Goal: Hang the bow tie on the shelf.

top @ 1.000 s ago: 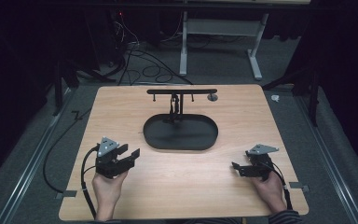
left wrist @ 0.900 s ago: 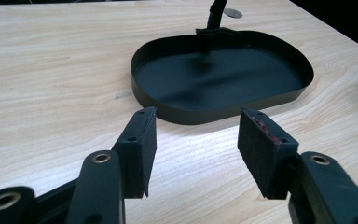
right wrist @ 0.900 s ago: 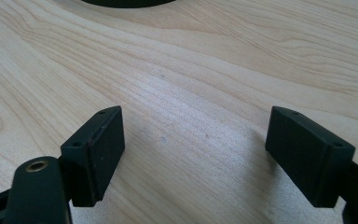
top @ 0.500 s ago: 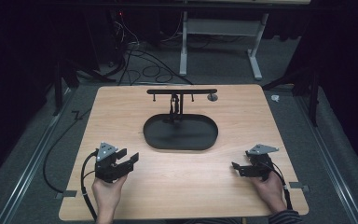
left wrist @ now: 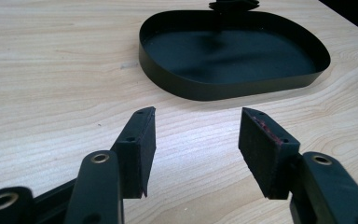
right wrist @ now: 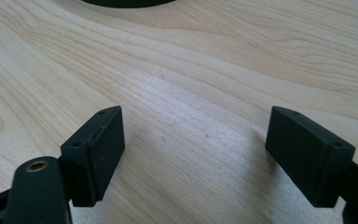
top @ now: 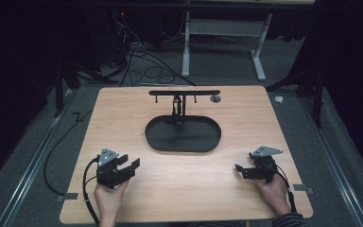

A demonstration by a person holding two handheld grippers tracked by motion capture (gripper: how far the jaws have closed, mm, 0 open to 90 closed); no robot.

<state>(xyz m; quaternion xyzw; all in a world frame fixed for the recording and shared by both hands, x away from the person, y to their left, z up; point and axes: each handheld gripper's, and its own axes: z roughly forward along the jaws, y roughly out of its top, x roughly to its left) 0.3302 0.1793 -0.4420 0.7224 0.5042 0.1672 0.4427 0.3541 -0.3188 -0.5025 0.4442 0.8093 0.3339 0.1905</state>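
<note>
Tray (top: 183,135) with its hanger stand (top: 183,97): middle of bench (top: 123,109), toward far edge | left gripper (top: 125,166): near-left corner, jaws released, empty | right gripper (top: 242,170): near-right corner, jaws released, empty

Words on my claws: none I can read.
Words on the black tray (top: 183,137): none.
Words on the wooden table (top: 123,113): none.
Numbers or signs: none I can see.
</note>
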